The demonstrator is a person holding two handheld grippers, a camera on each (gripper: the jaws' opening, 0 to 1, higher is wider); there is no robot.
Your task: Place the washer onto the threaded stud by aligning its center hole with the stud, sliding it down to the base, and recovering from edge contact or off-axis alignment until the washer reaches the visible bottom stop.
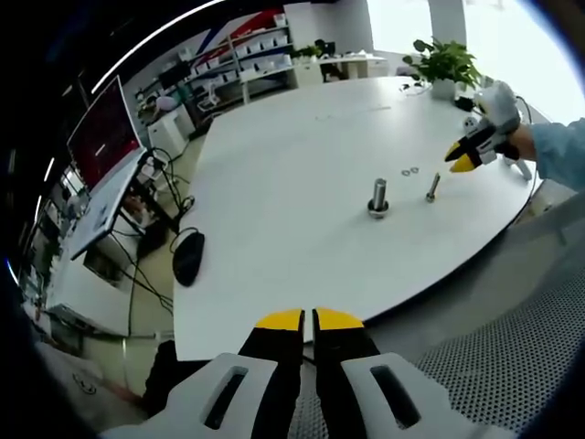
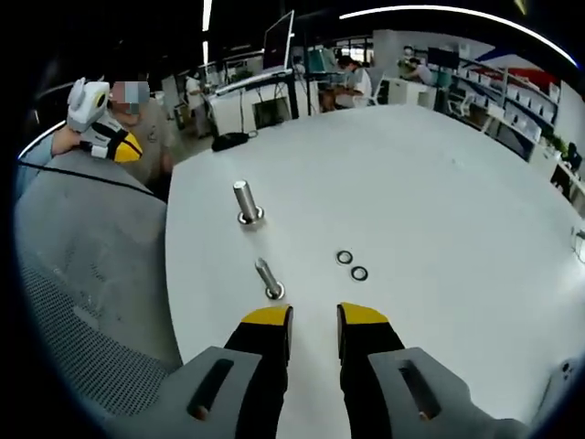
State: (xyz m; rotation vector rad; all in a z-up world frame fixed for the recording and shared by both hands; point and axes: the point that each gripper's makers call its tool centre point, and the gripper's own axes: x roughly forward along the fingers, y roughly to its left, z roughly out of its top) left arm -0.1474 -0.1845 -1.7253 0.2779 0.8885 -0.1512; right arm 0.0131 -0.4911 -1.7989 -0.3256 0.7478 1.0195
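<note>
On the white table (image 1: 274, 174) a thick threaded stud (image 1: 378, 196) (image 2: 245, 203) stands upright on its base. A thinner bolt (image 1: 432, 187) (image 2: 269, 278) stands beside it, slightly tilted. Two small washers (image 1: 410, 170) lie flat side by side, one washer (image 2: 345, 257) just past the other (image 2: 359, 273). My right gripper (image 2: 315, 329) (image 1: 462, 157) hovers open over the table's near edge, empty, short of the thin bolt and the washers. My left gripper (image 1: 308, 320) (image 2: 123, 146) is held off the table's edge, far from the stud, its jaws together on nothing.
A black mouse (image 1: 188, 257) (image 2: 228, 140) lies near the table's edge. A potted plant (image 1: 445, 62) stands on the far side. A grey perforated surface (image 1: 512, 347) (image 2: 82, 302) borders the table. A monitor (image 1: 102, 137), desks, shelves and seated people (image 2: 352, 78) fill the room beyond.
</note>
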